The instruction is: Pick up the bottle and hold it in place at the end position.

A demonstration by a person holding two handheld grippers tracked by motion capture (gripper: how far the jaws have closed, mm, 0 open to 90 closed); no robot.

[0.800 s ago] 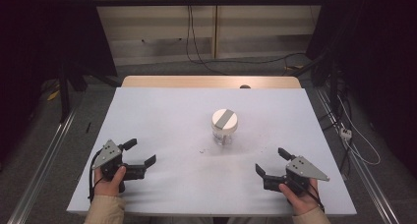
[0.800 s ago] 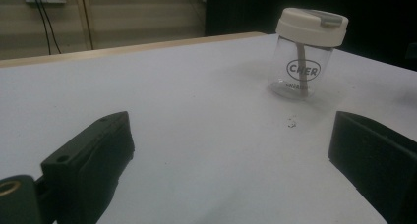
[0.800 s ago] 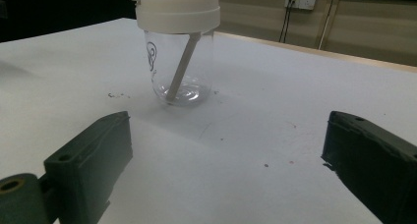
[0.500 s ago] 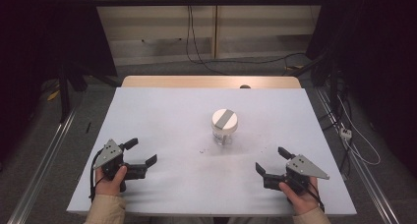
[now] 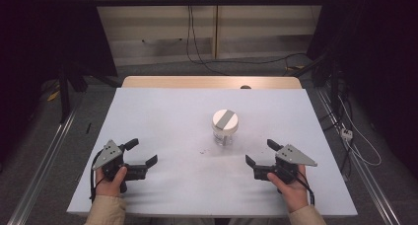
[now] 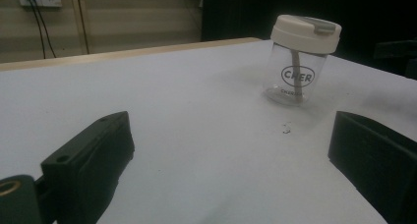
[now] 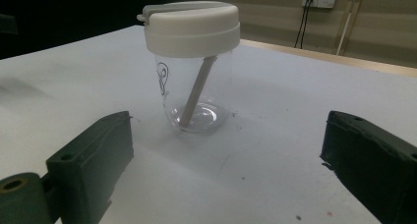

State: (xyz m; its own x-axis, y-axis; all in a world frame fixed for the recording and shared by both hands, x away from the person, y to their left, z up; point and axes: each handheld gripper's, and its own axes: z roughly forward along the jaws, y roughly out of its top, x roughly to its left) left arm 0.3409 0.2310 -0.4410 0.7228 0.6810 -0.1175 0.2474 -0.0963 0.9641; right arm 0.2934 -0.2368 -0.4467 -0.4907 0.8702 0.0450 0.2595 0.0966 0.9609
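White table (image 5: 162, 116), left gripper (image 5: 144, 153) and right gripper (image 5: 257, 153) spread wide, flanking jar (image 5: 225, 127)

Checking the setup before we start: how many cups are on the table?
1. A clear cup with a cream lid stands upright near the middle of the white table, ahead of both grippers and nearer the right gripper. Nothing on the table could hide another.

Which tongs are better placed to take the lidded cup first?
Probably the right tongs: open and nearer the cup, which stands right of centre. The left tongs, also open, sit farther off.
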